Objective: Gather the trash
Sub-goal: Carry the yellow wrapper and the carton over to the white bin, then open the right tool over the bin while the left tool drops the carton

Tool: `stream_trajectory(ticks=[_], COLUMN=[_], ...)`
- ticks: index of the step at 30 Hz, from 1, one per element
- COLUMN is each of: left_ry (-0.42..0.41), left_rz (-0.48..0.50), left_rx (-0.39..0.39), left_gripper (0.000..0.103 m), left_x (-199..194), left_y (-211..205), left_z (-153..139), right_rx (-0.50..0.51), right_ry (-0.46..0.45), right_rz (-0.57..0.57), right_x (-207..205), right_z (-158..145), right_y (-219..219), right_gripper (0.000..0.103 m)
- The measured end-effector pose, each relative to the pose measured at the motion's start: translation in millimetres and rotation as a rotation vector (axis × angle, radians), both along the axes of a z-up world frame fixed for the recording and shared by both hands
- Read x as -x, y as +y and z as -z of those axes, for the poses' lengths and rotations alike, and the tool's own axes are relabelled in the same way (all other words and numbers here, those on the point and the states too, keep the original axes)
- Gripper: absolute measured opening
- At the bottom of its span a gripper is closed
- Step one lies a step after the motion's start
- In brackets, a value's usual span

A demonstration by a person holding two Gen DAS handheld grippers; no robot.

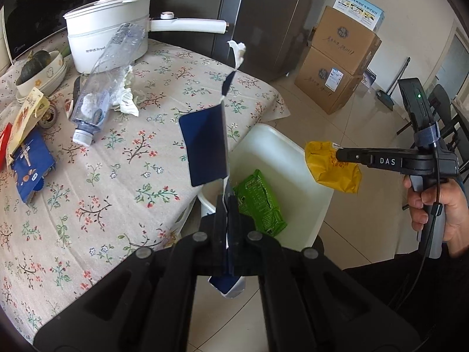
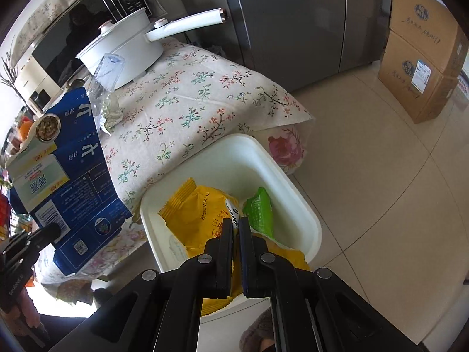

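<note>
- Trash partly gathered: green crinkled snack wrapper (image 1: 259, 202) already lying inside white rectangular plastic bin (image 1: 263, 140), set on the floor at the near right corner of the floral-clothed counter (image 1: 132, 161).
- Left claw (image 1: 228, 205) clamped tight on flattened dark-blue cardboard carton (image 2: 70, 176), held edge-on above the bin's left rim, not yet dropped.
- Right claw (image 2: 236, 228) pinched shut on yellow foil snack bag (image 2: 202, 214), hanging over the bin's near side; judged ready for release.
- Left to collect on the counter: crushed clear plastic bottle (image 1: 105, 82) leaning by the white lidded electric pot (image 1: 108, 29), crumpled white tissue (image 1: 127, 96) beside it, plus blue, yellow and red packets (image 1: 26, 152) at the far left edge.
- Hard to tell: whether the yellow bag already touches the bin floor, since the claw fingers cover its lower part.
- Cut off: left-edge packets only partly in view, so count unclear; bowl (image 1: 44, 70) with a dark green item probably not trash, though uncertain.
- Hidden: bin's near wall behind both claws.
</note>
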State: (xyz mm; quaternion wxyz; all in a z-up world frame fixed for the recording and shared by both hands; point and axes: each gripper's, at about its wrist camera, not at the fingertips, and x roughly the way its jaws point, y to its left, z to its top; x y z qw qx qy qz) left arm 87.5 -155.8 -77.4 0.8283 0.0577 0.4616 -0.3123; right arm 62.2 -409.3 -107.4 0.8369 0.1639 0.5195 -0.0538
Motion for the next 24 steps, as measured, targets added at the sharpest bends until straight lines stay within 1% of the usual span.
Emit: stream_trajectory(ticks=[4, 11, 18, 20, 21, 22, 24], left_ry=[0.017, 0.010, -0.006, -0.007, -0.011, -0.024, -0.053], left_rz=[0.040, 0.079, 0.099, 0.091, 0.086, 0.078, 0.060], left_rx=[0.007, 0.006, -0.007, -0.021, -0.032, -0.044, -0.056], left_gripper=[0.001, 0.001, 0.002, 0.010, 0.026, 0.043, 0.057], left_x=[0, -6, -10, -11, -11, -10, -8], left_y=[-21, -50, -62, -61, -60, -59, -52], left_z=[10, 26, 39, 39, 38, 36, 33], right_rx=[0.002, 0.009, 0.018, 0.020, 0.022, 0.023, 0.026], right_ry=[0.011, 0.029, 0.050, 0.054, 0.057, 0.058, 0.061], right_rz=[0.019, 0.046, 0.055, 0.057, 0.057, 0.056, 0.055], right_x=[2, 5, 2, 1, 0, 0, -1], right_z=[4, 9, 15, 16, 17, 17, 17], right_y=[-8, -17, -18, -17, -17, -17, -16], right_gripper=[0.005, 0.005, 0.005, 0.005, 0.005, 0.005, 0.005])
